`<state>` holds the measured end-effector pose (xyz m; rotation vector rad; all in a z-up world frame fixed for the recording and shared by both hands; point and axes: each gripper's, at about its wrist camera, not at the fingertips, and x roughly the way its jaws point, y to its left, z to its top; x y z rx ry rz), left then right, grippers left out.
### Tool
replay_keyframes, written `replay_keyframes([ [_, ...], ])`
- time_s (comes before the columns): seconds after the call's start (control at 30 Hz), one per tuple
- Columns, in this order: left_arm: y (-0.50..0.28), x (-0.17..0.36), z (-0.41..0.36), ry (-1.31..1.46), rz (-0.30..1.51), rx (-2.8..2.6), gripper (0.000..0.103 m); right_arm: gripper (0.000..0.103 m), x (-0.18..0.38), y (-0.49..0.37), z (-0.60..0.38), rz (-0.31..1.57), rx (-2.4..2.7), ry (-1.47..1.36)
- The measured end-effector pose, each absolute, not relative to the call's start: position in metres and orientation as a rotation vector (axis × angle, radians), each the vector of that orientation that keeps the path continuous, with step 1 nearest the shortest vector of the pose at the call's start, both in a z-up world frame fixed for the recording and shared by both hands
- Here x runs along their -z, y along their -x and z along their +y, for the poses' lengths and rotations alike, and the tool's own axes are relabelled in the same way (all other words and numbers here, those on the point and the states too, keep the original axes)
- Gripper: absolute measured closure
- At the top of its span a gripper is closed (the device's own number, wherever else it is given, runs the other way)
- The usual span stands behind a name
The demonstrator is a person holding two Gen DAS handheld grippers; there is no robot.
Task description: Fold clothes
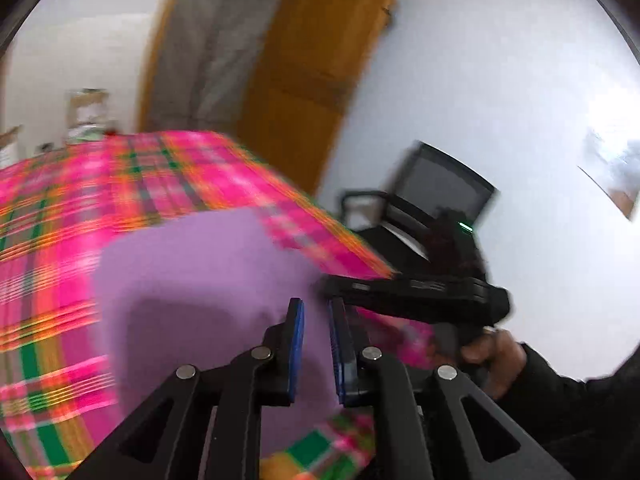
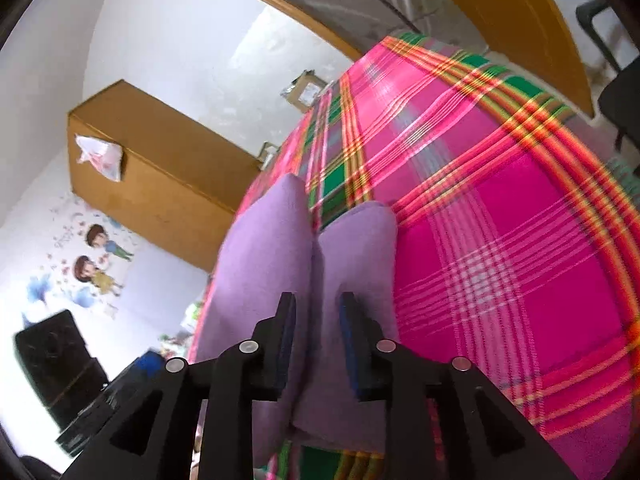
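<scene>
A lilac garment (image 1: 208,280) lies on a bed spread with a pink plaid cover (image 1: 80,208), and both grippers work at its near edge. In the left wrist view the left gripper (image 1: 316,312) has its blue-padded jaws a narrow slit apart, with the lilac cloth filling the gap and running back under them; whether the pads actually press on it cannot be told through the blur. At three o'clock from it the right gripper (image 1: 420,292) lies crosswise, carried by a hand (image 1: 488,356) in a dark sleeve, just off the bed's right edge. In the right wrist view the right gripper (image 2: 318,308) stands with its jaws clearly apart, a fold of the lilac garment (image 2: 272,248) rising between them in two soft humps, the pads clear of the cloth. The plaid cover (image 2: 500,220) spreads bare from twelve to four o'clock of the garment, giving wide room there. The bed's left edge runs close by at nine o'clock, with a brown cabinet (image 2: 152,160) and a black speaker (image 2: 56,356) beyond it. A black chair (image 1: 436,196) stands past the right edge.
</scene>
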<state>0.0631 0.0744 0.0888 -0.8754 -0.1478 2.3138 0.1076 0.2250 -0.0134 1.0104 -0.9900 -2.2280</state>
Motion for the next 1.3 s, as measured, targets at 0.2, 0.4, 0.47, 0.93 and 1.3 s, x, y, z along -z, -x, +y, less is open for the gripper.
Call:
replay_keyframes([
  [0.2, -0.054, -0.069, 0.01, 0.984, -0.284, -2.495, 0.089, 0.066, 0.015, -0.099, 0.202, -0.917, 2.167, -1.032],
  [0.4, -0.052, -0.053, 0.007, 1.038, -0.301, -2.493, 0.089, 0.065, 0.008, -0.084, 0.182, -0.826, 2.148, -1.033],
  [0.47, -0.053, -0.051, 0.01, 1.039, -0.288, -2.487, 0.089, 0.071, 0.004, -0.083, 0.179, -0.805, 2.134, -1.02],
  [0.93, -0.05, -0.05, 0.014, 1.044, -0.283, -2.473, 0.089, 0.094, -0.009, -0.082, 0.172, -0.772, 2.121, -1.028],
  [1.3, -0.056, -0.052, 0.045, 0.999, -0.217, -2.4, 0.088, 0.094, -0.022, -0.095, 0.218, -0.874, 2.226, -0.964],
])
